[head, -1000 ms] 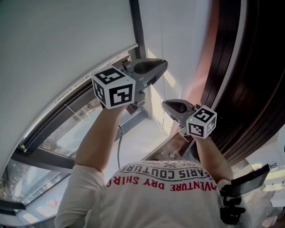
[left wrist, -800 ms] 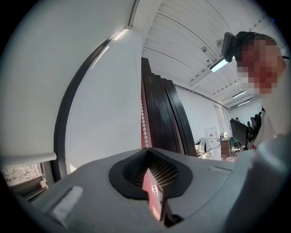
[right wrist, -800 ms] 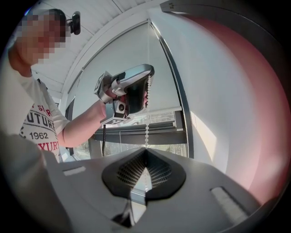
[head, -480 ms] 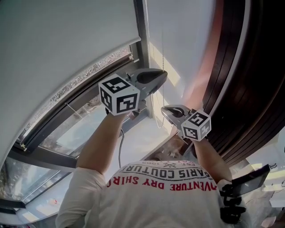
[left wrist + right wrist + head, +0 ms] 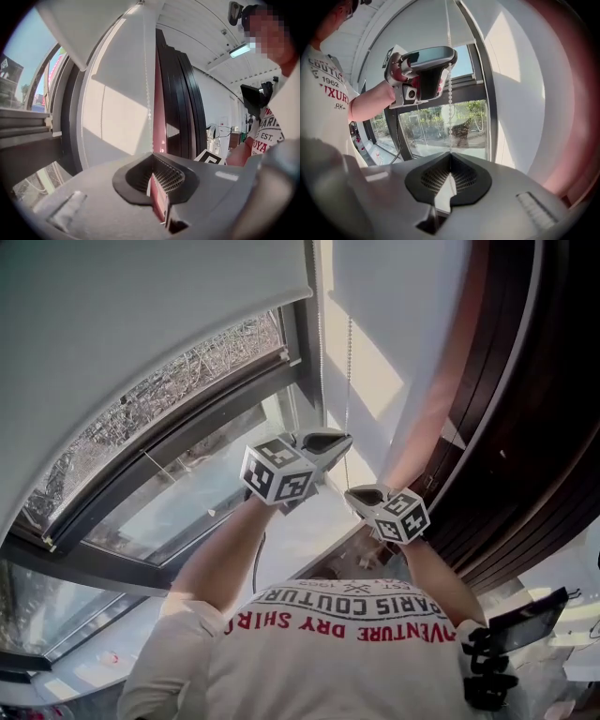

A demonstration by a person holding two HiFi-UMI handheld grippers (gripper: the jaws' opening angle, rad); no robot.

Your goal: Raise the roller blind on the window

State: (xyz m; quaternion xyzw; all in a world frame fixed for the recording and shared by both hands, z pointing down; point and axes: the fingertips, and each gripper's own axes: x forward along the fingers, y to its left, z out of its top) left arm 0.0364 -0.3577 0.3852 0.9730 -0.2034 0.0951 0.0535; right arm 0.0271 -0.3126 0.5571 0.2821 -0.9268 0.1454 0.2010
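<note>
Your left gripper (image 5: 343,440) and, below it, your right gripper (image 5: 351,491) both clamp the bead chain (image 5: 349,371). Roller blind (image 5: 141,315) covers the upper window. Frame post (image 5: 302,352) stands just beside the chain; dark panels (image 5: 525,427) crowd right.

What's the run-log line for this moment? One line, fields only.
left gripper: shut on bead chain | right gripper: shut on bead chain, beneath the left | roller blind: partly raised, window glass exposed below

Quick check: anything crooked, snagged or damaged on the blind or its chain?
Nothing stands out. The roller blind has an even-looking bottom edge, the bead chain hangs straight without kinks, and the left tool and right tool are both shut on it.
</note>
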